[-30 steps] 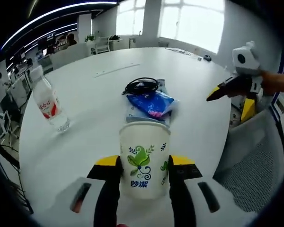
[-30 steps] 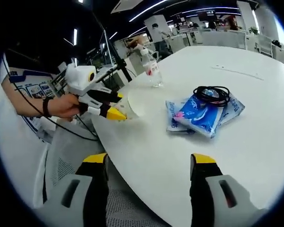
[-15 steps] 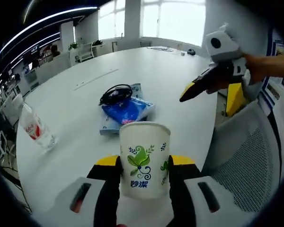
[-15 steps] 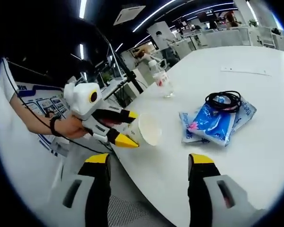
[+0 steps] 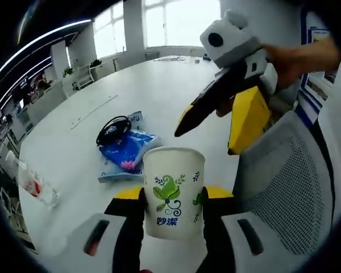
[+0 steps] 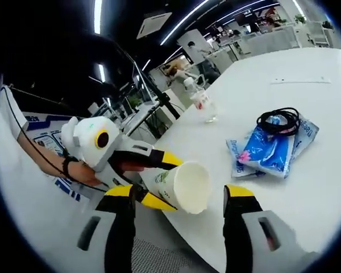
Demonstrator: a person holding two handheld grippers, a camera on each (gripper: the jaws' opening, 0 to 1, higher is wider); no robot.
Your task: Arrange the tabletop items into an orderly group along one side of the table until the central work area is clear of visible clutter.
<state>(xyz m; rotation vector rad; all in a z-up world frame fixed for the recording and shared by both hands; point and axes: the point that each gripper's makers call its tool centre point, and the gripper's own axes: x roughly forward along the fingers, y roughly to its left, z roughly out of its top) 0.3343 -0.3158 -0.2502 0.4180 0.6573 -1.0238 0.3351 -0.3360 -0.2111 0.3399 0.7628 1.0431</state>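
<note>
while the left gripper has its yellow-tipped jaws clamped on both sides of a white paper cup with a green leaf print, the cup sits upright between them in the left gripper view, held up off the white round table. further out on the table there's a blue packet stacked on a flatter pale pack, with a coiled black cable lying on top, and a clear water bottle with a red label off to the left near the table edge. the right gripper comes in from the upper right in that view, held by a hand, above a grey mesh chair. in the right gripper view its own jaws stand wide apart with nothing between them, and the cup shows tilted with its open mouth toward the camera, just off the table edge.
</note>
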